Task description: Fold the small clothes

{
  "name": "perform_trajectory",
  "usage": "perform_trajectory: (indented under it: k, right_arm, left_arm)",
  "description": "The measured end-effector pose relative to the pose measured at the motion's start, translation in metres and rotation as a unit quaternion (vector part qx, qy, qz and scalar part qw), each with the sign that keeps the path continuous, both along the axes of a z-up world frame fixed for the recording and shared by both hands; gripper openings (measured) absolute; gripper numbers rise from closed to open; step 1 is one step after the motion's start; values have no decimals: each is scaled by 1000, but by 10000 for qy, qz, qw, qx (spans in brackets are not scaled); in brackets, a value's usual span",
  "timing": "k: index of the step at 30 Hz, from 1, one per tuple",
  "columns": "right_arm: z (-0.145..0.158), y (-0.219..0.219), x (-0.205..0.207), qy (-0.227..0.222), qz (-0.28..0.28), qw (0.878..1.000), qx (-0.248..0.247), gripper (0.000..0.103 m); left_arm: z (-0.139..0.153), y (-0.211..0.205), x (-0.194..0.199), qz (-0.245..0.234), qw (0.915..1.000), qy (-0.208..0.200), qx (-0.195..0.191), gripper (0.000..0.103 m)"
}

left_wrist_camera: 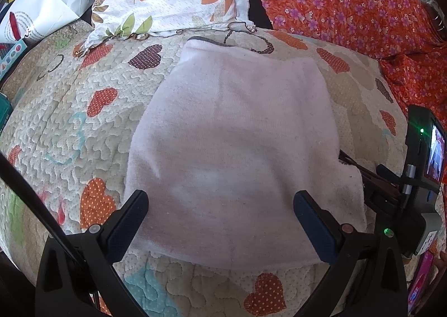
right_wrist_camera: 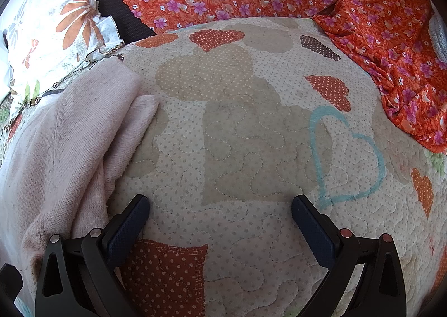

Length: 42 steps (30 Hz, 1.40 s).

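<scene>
Hovering spread, left gripper (left_wrist_camera: 220, 202) frames the pink garment (left_wrist_camera: 237, 149); right gripper (right_wrist_camera: 220, 205), spread, faces quilt (right_wrist_camera: 251, 135).

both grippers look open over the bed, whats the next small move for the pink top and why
Probably lower the left gripper and close on the near hem of the pink garment. Its open jaws already straddle that edge, and the cloth lies flat on the quilt, unheld. The right gripper, also open, sits over bare quilt beside the garment's side edge.
</scene>
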State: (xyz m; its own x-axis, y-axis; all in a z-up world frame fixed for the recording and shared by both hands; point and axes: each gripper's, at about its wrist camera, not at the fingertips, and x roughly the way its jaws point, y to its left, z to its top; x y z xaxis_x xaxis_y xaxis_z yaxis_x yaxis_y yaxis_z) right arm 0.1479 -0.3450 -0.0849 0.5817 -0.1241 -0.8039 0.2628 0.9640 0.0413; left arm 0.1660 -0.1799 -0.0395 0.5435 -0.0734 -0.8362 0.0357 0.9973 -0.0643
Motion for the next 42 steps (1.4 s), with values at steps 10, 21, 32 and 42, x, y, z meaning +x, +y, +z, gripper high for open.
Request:
perform_trajectory:
  k: [10,21,32,42]
  right_arm:
    - [0,0,0,0,0,10000,-2,103]
    - [0,0,0,1,0,10000,0,103]
    - [0,0,0,1,1,10000,0,103]
    - [0,0,0,0,1,10000,0,103]
  left_arm:
    - [0,1,0,6,10000,1,-11,103]
    - [7,11,-6,57,9997,-48,-213,103]
    - [31,50,-30,166,9988,-442,-123,103]
    - [28,43,-39,-180,9974,-581,386,103]
